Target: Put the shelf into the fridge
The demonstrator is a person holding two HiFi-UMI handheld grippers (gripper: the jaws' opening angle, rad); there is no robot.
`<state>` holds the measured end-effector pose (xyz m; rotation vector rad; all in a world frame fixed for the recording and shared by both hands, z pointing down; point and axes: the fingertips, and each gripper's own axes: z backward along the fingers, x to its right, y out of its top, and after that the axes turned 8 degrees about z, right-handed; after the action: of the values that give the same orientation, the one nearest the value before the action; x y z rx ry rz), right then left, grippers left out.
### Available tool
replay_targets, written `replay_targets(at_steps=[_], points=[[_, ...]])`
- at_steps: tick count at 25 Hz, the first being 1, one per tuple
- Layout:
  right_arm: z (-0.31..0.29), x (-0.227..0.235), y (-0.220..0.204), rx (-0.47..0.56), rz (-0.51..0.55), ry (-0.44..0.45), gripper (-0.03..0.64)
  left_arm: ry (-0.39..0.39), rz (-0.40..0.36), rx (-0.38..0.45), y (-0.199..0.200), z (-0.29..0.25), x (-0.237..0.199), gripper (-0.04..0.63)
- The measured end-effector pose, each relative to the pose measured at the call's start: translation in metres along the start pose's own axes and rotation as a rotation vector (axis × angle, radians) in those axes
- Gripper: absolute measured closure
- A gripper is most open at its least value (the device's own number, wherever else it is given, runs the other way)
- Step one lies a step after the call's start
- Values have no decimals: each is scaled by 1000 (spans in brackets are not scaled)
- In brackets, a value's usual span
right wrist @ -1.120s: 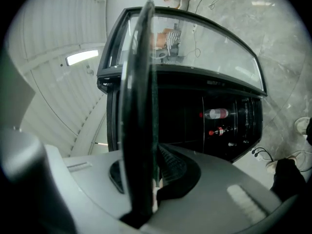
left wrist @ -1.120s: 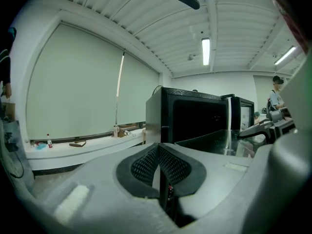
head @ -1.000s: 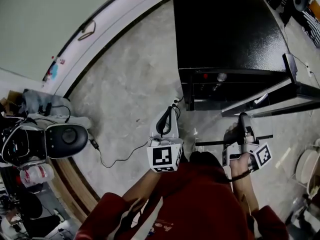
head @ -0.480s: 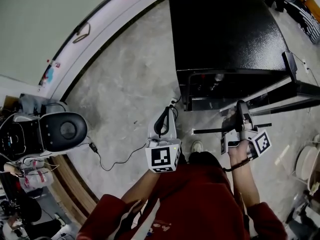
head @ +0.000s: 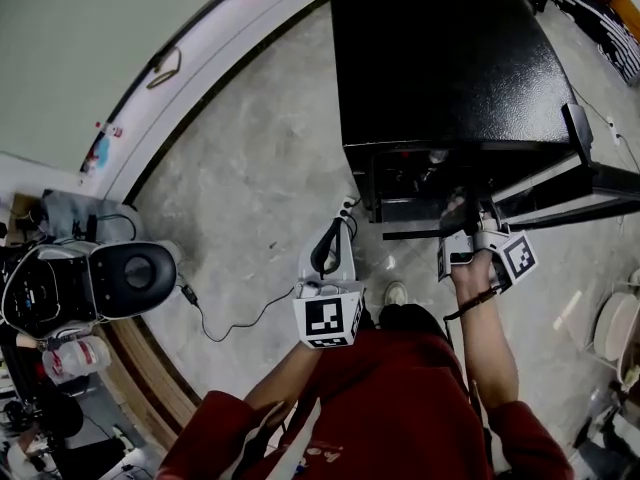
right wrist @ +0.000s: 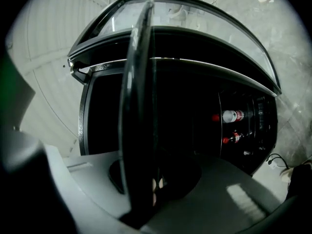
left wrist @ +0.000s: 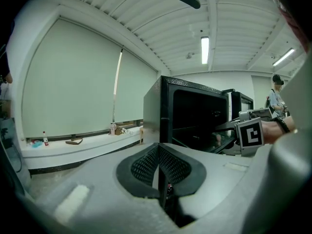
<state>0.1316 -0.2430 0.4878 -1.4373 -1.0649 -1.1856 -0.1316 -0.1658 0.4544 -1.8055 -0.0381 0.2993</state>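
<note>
Head view showing right hand-held gripper clamping shelf at fridge mouth, left hand-held gripper hovering closed, empty, right gripper view alone revealing bottles inside.

A glossy black boxy metal fridge is seen, its top flecked with tiny pale speckles. The grey concrete floor is mottled with cloudy lighter patches, kinda marble-like. The light grey plastic left gripper is fitted with black mesh-patterned pads, and a black-and-white square marker is carried on its cube. Same marker pattern is worn by the light grey right gripper. A black-rimmed clear glass shelf, red-capped bottles and a dark red sleeve are also spotted.
</note>
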Motion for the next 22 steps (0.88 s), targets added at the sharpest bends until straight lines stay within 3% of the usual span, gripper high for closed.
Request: replay_targets(at_steps=[11,22], points=[[-59,3,-5,-17,-8,18,606,44,-7,-5,3,-7,-3,595],[-79,2,-1,26,-6,72,604,70,-18,4,-3,19,7,595]])
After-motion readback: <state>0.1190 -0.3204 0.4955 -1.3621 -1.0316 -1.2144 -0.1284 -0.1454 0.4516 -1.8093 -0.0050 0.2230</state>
